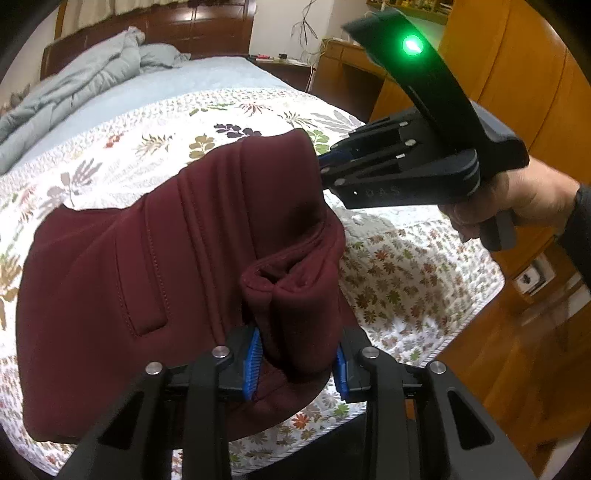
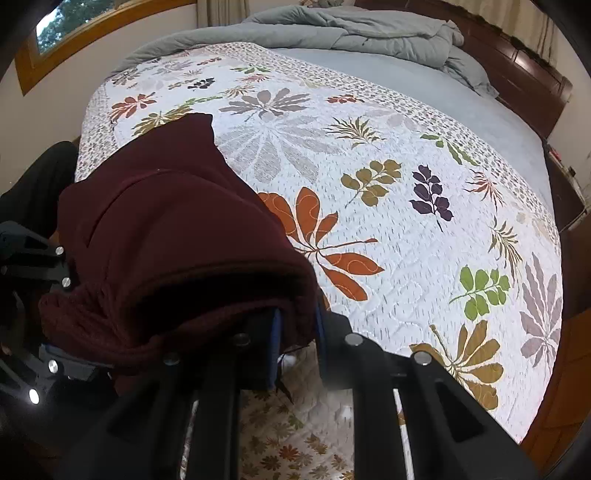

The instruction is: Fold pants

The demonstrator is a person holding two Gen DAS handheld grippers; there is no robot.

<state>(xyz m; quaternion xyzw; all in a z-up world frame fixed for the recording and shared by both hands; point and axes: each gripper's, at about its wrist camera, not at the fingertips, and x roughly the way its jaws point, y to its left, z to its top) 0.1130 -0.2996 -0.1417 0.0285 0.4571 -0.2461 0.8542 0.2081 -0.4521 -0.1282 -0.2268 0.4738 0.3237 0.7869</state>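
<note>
Dark maroon pants (image 1: 147, 266) are held up over the near corner of the bed, the rest lying on the floral quilt (image 1: 155, 122). My left gripper (image 1: 297, 363) is shut on a bunched fold of the waistband between its blue pads. My right gripper (image 1: 325, 162) comes in from the right, held by a hand, and is shut on the far top edge of the pants. In the right wrist view the pants (image 2: 177, 240) drape over my right gripper (image 2: 297, 343), whose fingers pinch the cloth; the left gripper (image 2: 40, 280) shows at the left edge.
The quilt (image 2: 369, 221) covers the near half of the bed. A grey duvet (image 1: 70, 92) and pillow lie bunched by the dark wooden headboard (image 1: 207, 26). Wooden cabinets (image 1: 509, 66) and wood floor are to the right; a window (image 2: 59, 22) is far left.
</note>
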